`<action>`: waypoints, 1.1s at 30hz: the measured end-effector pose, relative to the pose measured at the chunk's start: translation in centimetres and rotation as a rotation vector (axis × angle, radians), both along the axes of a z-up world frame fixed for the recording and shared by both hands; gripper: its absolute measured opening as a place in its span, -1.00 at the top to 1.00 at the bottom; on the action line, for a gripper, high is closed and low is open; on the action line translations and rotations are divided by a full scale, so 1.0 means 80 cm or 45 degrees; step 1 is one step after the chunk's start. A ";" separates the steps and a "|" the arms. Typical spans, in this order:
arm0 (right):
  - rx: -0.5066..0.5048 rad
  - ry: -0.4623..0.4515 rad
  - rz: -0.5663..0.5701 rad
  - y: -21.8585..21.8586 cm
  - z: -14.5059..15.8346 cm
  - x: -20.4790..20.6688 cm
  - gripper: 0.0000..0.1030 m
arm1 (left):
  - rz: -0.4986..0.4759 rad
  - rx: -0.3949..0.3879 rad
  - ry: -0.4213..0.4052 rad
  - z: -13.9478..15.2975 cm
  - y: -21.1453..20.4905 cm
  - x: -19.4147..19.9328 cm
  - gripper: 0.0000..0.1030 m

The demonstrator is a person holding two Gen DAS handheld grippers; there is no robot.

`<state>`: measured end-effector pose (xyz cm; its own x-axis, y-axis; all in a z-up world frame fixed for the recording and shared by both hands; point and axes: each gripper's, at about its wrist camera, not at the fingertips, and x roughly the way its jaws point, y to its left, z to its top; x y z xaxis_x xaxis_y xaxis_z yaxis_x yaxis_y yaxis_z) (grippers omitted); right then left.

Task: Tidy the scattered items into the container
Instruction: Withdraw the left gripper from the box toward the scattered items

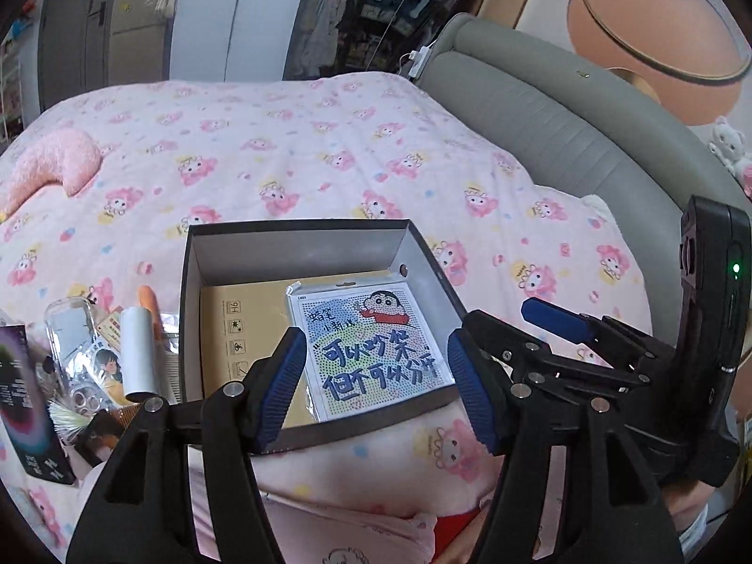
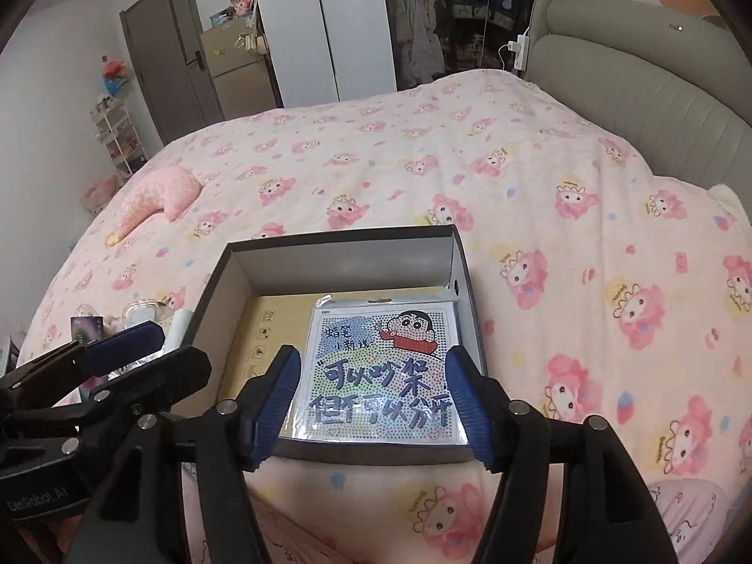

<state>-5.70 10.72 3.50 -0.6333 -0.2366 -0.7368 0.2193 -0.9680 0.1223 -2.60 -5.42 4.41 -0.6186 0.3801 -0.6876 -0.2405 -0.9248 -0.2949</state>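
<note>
- A heap of scattered items (image 1: 89, 366), among them a white tube (image 1: 137, 350) and a dark card (image 1: 23, 395), is seen on the pink bedspread (image 1: 305, 164) just left of the box.
- The left gripper (image 1: 376, 385) is held spread wide, with nothing between its blue pads.
- The open box (image 1: 301, 235) holds a cartoon bead-art pack (image 1: 371, 352) lying flat on a tan sheet (image 1: 235, 329).
- The right gripper (image 2: 376, 399) is likewise spread and empty, above the box's near edge.

box (image 2: 235, 272) open-topped, clutter (image 1: 94, 366) just left
</note>
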 end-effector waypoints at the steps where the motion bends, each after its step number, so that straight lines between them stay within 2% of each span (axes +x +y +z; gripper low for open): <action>1: -0.003 0.010 -0.001 0.000 0.005 0.007 -0.18 | -0.002 0.003 0.007 0.006 -0.003 0.007 -0.24; 10: -0.003 0.041 0.027 -0.019 0.021 0.043 -0.18 | 0.013 -0.002 0.033 0.016 -0.025 0.034 -0.24; 21: 0.026 0.044 0.150 -0.080 0.019 0.064 -0.18 | 0.113 -0.023 0.026 0.014 -0.085 0.068 -0.24; 28: 0.034 0.023 0.321 -0.156 0.013 0.069 -0.18 | 0.321 0.003 0.013 0.003 -0.165 0.096 -0.24; 33: -0.003 -0.073 0.525 -0.242 -0.003 0.068 -0.18 | 0.524 0.016 0.003 -0.011 -0.247 0.127 -0.24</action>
